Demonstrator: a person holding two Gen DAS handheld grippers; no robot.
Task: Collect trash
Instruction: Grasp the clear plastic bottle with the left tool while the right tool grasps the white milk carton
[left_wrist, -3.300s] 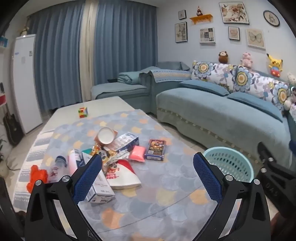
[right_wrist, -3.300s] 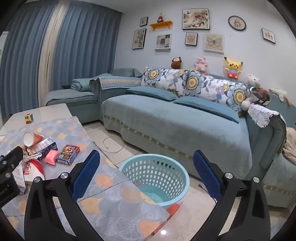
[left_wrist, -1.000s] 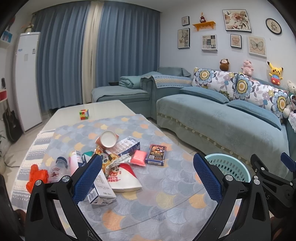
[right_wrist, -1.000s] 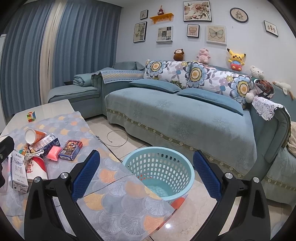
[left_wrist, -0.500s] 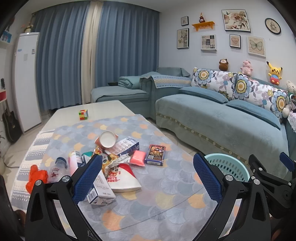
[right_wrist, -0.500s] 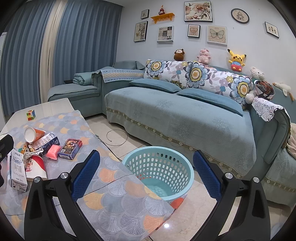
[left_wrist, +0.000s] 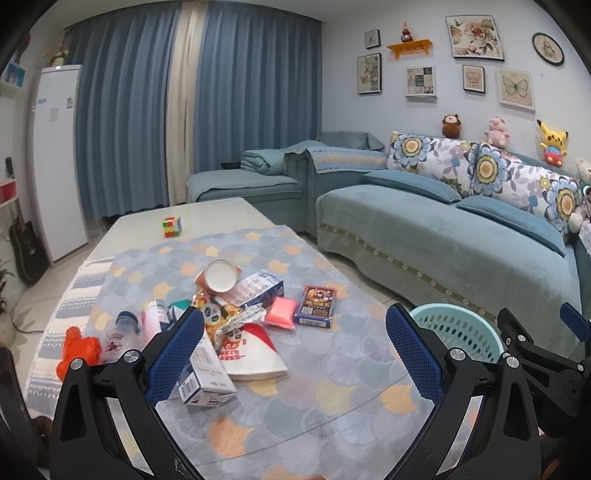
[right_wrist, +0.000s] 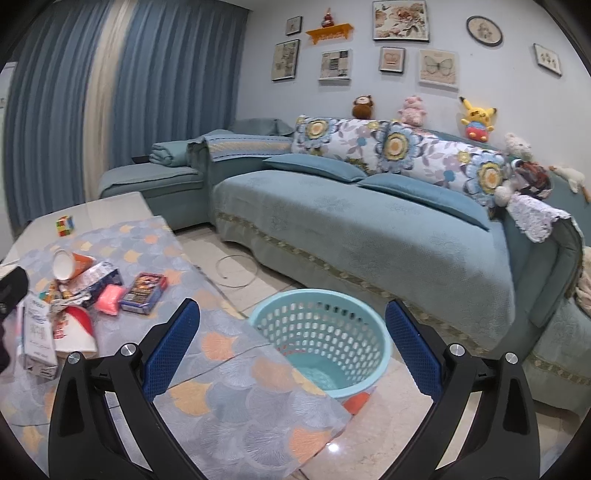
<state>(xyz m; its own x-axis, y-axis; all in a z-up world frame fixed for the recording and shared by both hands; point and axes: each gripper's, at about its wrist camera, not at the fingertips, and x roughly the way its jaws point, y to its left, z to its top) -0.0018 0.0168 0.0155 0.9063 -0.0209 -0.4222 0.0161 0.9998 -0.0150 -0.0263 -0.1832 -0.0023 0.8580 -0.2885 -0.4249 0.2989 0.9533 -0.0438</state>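
Nearest, the left gripper (left_wrist: 295, 349) with its blue textured pads hangs above the near end of the low table covered in a grey-and-orange scalloped cloth (left_wrist: 332, 398), jaws spread wide and holding nothing. Just past its left finger lies a white milk carton (left_wrist: 207, 376) on its side, long axis running away from the gripper toward the pile. Touching it is a red-and-white paper wrapper (left_wrist: 251, 350), fanned out toward the near edge. Beyond that sit a pink soft packet (left_wrist: 282, 311) and a dark printed card box (left_wrist: 317, 305), side by side, the box's long axis pointing up the table. Behind them a blue-and-white carton (left_wrist: 258, 291) lies tilted, and an orange paper cup (left_wrist: 221, 275) on its side turns its white mouth toward the gripper. To the left lie a small clear bottle with a blue cap (left_wrist: 120, 334) and a crumpled orange plastic scrap (left_wrist: 77, 349) near the cloth's edge. The right gripper (right_wrist: 293, 349) is likewise wide apart and empty, held level past the table's right corner, facing the round light-blue perforated plastic basket (right_wrist: 321, 339) that stands upright on the tiled floor just beside the table. Open floor runs between basket and the long blue sofa (right_wrist: 369, 229). Farther up the bare tabletop sits a colourful puzzle cube (left_wrist: 172, 226), well apart from the pile.
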